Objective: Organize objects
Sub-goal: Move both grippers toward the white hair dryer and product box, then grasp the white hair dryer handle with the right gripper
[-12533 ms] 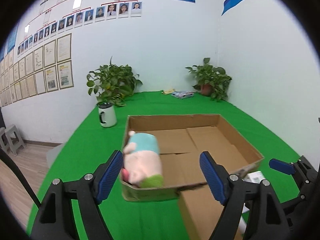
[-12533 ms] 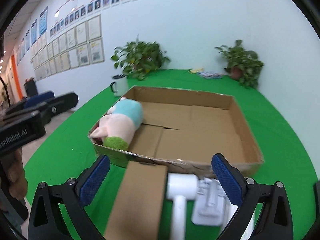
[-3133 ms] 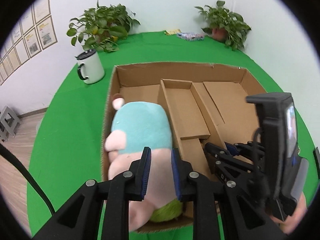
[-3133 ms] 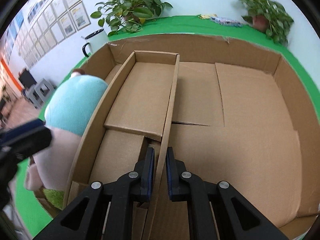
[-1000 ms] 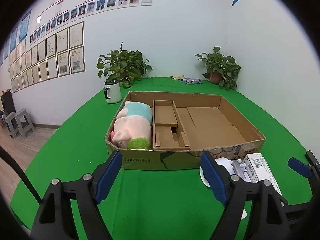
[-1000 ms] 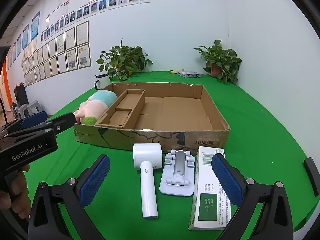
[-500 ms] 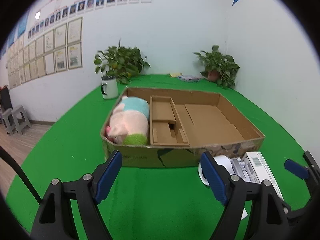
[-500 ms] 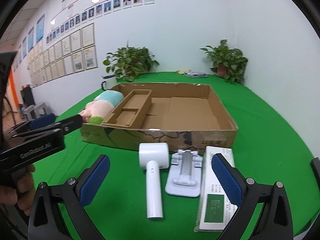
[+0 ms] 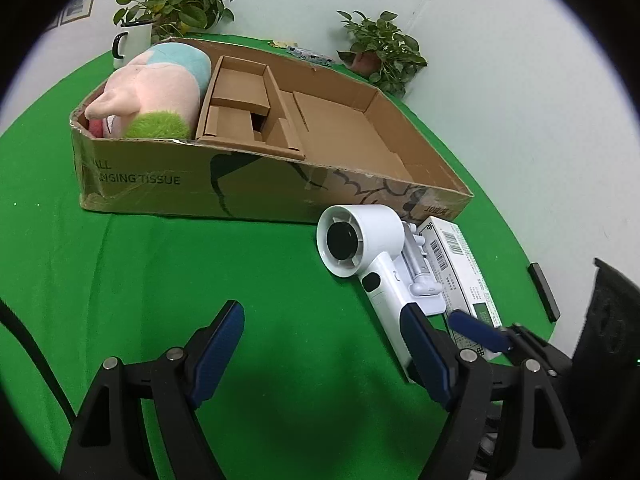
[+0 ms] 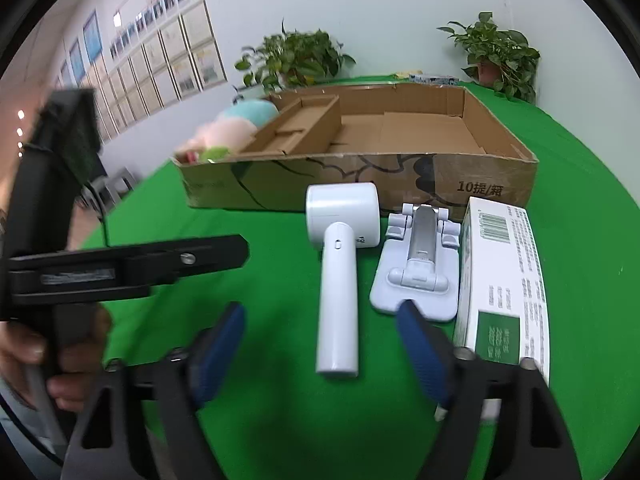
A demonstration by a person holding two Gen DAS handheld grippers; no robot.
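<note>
Beside box [image 10: 420, 184], fan [image 10: 340, 264] handle nearward

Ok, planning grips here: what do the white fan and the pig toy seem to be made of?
White fan: seemingly hard plastic, smooth and slightly glossy, with molded edges and soft highlights on the handle. Pig toy: plush fabric, apparently stuffed; its surface is fuzzy and matte with rounded bulges.
</note>
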